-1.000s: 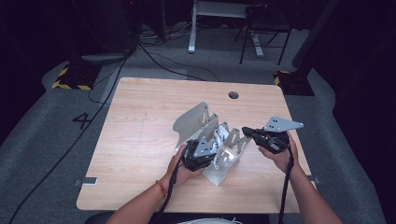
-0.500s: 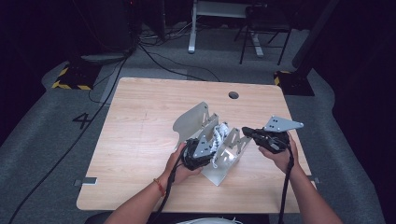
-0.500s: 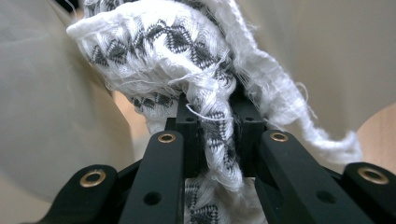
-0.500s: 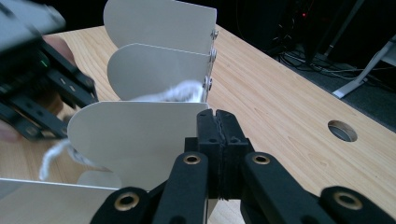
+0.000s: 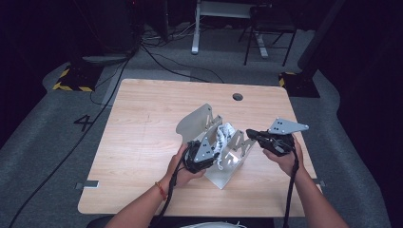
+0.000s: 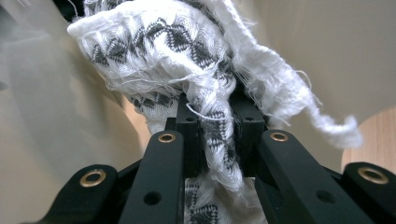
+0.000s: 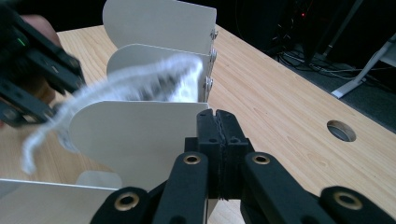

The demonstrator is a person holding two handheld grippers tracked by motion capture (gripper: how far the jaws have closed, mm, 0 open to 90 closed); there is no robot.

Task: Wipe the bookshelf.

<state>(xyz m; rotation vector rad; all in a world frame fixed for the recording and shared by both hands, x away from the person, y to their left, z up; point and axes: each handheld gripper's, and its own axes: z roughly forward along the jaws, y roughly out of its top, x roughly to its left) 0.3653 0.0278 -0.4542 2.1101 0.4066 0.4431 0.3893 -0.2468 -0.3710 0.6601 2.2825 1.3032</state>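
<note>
A grey metal rack point(image 5: 202, 118) with several upright divider plates stands on the wooden table point(image 5: 142, 128). A white cloth with a black pattern point(image 5: 224, 135) hangs between its plates. My left gripper point(image 5: 215, 145) is shut on that cloth; in the left gripper view the frayed cloth point(image 6: 163, 46) is bunched between the jaws point(image 6: 217, 114). My right gripper point(image 5: 250, 133) sits at the rack's right side with its jaws shut and nothing between them. In the right gripper view its tips point(image 7: 218, 116) stand just in front of the nearest plate point(image 7: 135, 140), and the cloth point(image 7: 154, 79) shows blurred behind it.
A round cable hole point(image 5: 237, 97) lies in the table behind the rack. Bare wood runs to the left and far side of the rack. Beyond the table are dark floor, cables and a chair base point(image 5: 263, 42).
</note>
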